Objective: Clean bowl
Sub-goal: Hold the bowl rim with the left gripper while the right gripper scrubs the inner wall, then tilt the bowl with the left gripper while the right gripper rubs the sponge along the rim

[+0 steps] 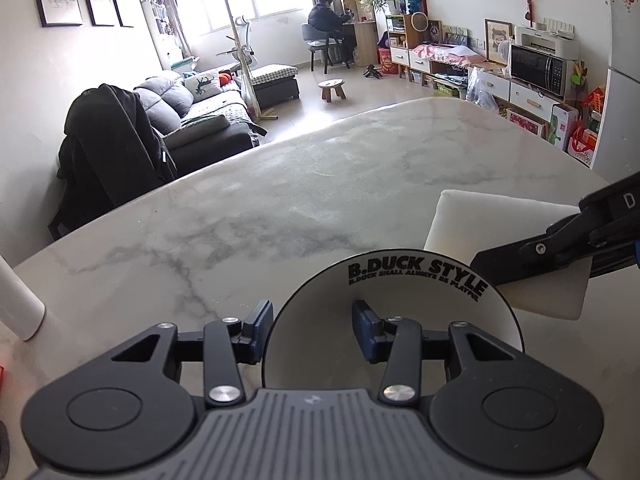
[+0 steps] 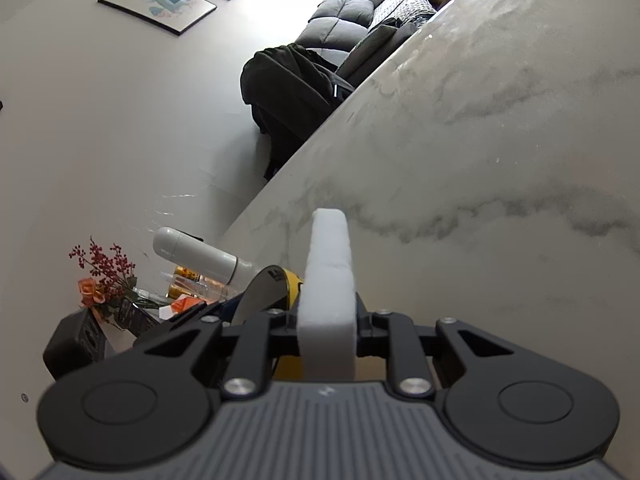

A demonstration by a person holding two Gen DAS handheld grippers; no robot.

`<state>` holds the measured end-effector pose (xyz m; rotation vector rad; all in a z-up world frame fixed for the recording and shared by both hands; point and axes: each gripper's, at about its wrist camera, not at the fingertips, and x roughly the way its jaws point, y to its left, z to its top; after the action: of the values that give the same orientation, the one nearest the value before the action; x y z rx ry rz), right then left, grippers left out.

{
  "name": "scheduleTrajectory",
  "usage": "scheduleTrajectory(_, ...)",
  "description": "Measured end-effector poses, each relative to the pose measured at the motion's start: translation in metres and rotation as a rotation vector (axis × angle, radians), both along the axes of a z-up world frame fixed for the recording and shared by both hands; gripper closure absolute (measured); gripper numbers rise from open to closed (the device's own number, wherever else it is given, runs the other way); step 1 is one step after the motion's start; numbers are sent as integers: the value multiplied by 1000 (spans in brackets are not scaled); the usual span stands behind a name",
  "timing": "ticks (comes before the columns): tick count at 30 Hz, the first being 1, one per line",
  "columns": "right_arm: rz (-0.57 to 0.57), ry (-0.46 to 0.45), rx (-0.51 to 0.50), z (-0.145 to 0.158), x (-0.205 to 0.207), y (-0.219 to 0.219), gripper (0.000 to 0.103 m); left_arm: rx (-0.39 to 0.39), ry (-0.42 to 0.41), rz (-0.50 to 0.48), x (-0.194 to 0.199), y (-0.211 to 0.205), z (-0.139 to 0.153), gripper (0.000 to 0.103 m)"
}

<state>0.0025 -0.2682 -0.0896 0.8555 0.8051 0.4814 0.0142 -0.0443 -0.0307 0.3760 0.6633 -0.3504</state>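
The left hand-held gripper (image 1: 312, 330) straddles the rigid, breakable bowl's (image 1: 420, 308) rim unclenched, while the right hand-held gripper (image 2: 326, 334) pinches the soft sponge (image 2: 329, 280).

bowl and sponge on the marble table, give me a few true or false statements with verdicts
1. The right gripper is shut on the white sponge. True.
2. The bowl carries red lettering. False: it is black.
3. The left gripper straddles the bowl's rim, one finger inside. True.
4. The left gripper's pads clamp the rim. False: they stand clear of it.
5. The table is plain dark wood. False: it is pale veined marble.
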Motion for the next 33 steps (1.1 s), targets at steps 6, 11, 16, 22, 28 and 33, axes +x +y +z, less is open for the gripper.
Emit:
scheduleTrajectory(6, -9, -21, -9, 4, 3, 2, 80, 21, -55, -9, -20, -4, 17, 45)
scheduleTrajectory(11, -19, -35, -27, 8, 5, 5, 80, 25, -76, -43, -35, -10, 24, 31)
scheduleTrajectory(16, -30, -39, -33, 10, 7, 5, 80, 16, -88, -99, -54, -17, 34, 30)
scheduleTrajectory(22, -46, -39, -45, 11, 8, 3, 80, 10, -85, -197, -75, -28, 37, 36)
scheduleTrajectory(28, -49, -43, -45, 12, 7, 2, 80, 41, -47, -229, -73, -42, 21, 55)
scheduleTrajectory(33, -50, -50, -54, 14, 5, 1, 80, 38, -4, -219, -62, -45, 4, 82)
